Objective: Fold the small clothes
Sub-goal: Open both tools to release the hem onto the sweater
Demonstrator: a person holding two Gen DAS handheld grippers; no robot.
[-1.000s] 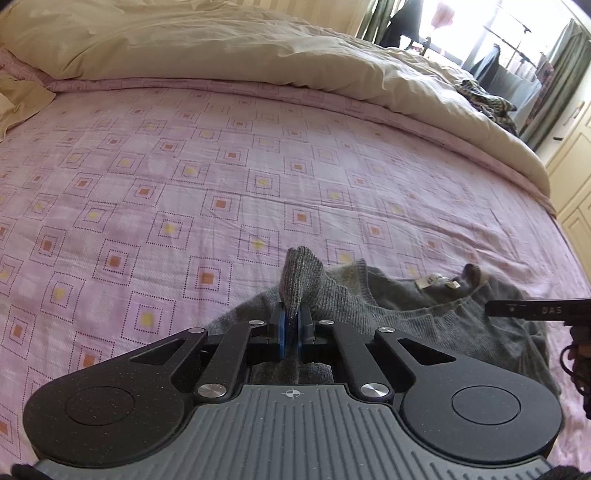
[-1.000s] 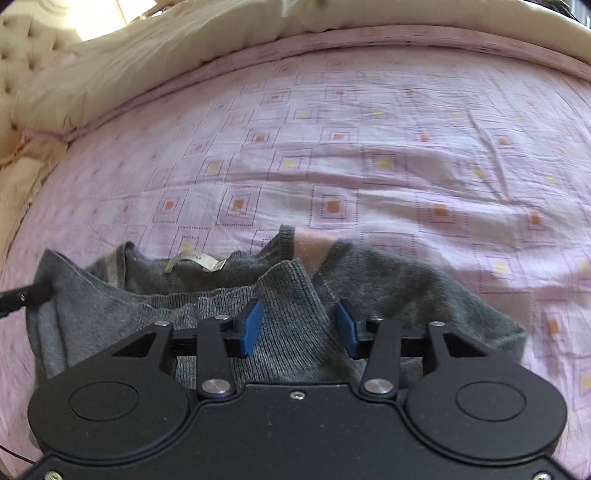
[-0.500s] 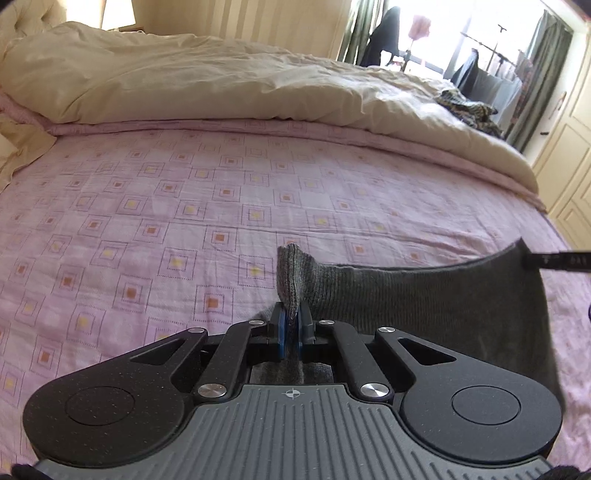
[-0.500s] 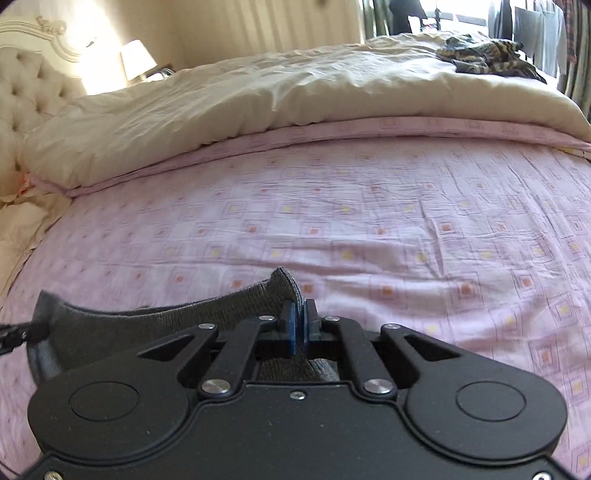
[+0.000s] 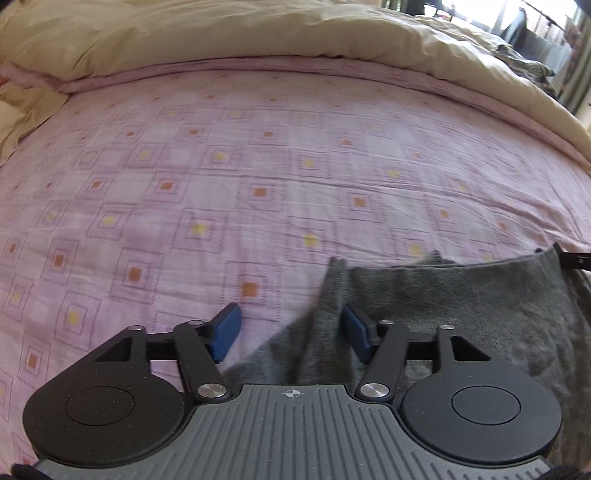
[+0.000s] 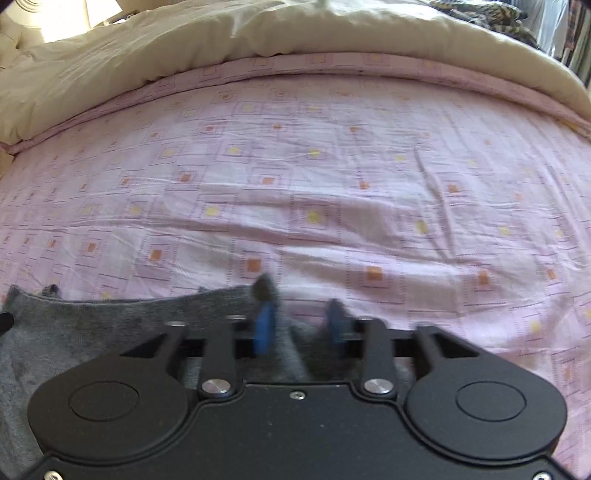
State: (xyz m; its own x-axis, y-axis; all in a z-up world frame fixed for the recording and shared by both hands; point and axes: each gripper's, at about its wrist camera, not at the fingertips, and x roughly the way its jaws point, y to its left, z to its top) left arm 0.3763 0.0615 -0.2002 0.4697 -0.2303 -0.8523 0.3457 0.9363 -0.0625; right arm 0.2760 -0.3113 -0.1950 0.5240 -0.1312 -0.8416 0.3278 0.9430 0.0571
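**Both claws spread over the grey sweater**

Nearest you, your left gripper has its blue pads spread wide apart; a raised corner of the grey sweater stands between them, leaning against the right-hand pad, while the left pad sits over bare sheet. Your right gripper is also parted, less widely, with a blurred tip of the same sweater rising beside its left pad. The sweater lies on the pink patterned bedsheet, stretching between the two grippers along the near edge of the bed. Beyond it the sheet runs bare and lightly creased up to the cream duvet, bunched along the far side. A dark patterned garment rests on top of that duvet, far right.
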